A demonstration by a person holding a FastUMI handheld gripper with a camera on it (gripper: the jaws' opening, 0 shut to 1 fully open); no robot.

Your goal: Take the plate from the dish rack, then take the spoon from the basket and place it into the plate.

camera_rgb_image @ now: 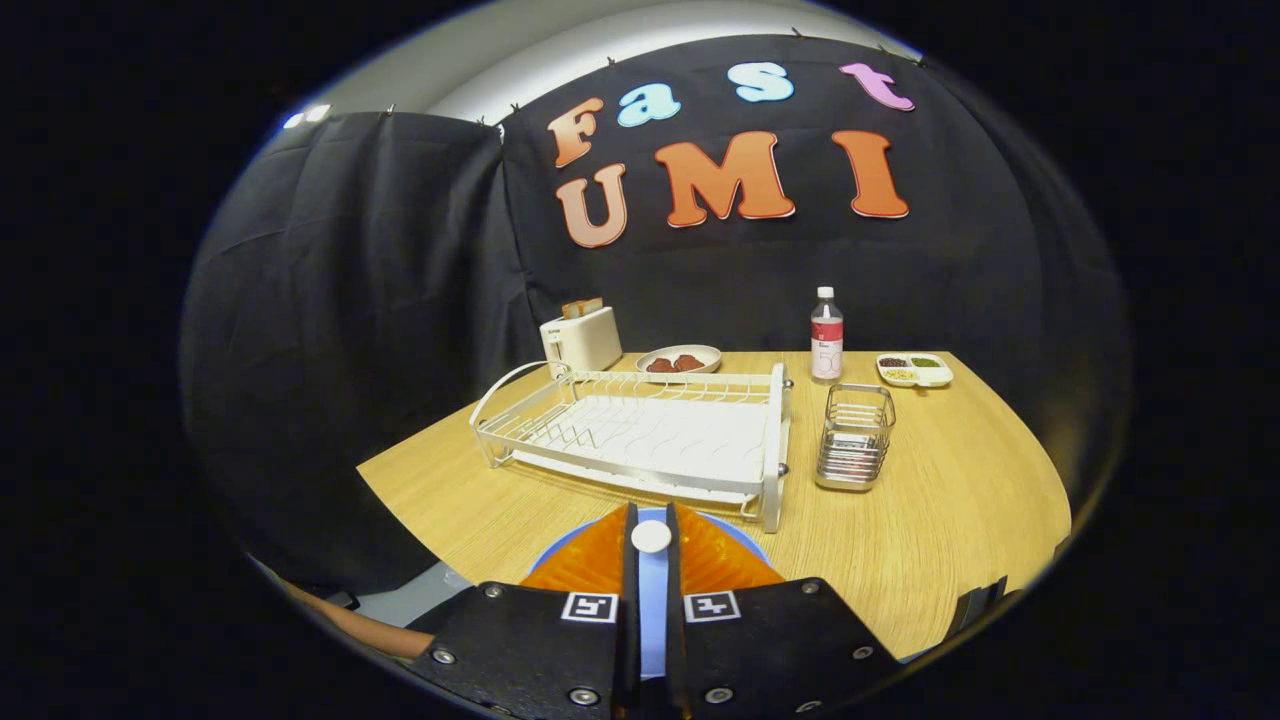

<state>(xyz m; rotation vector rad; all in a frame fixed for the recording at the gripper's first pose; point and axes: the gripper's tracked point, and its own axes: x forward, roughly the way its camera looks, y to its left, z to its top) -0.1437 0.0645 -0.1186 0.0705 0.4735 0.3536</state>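
Observation:
My gripper [651, 512] hangs low over the near part of the wooden table [960, 500], its fingers almost together. A small white round end of the spoon [651, 536] is pinched between them near the tips; the rest of the spoon is hidden. Right under the fingers lies the blue plate [556, 548], with its rim peeking out on both sides and blue showing through the narrow gap. Beyond the fingers stands the white dish rack [640, 435] with no dishes in it. To its right is the wire basket [855, 437].
At the back of the table stand a white toaster [581, 338], a plate of brown food [679, 359], a bottle [826, 335] and a divided snack tray [913, 369]. A person's arm [350, 625] shows at the near left table edge.

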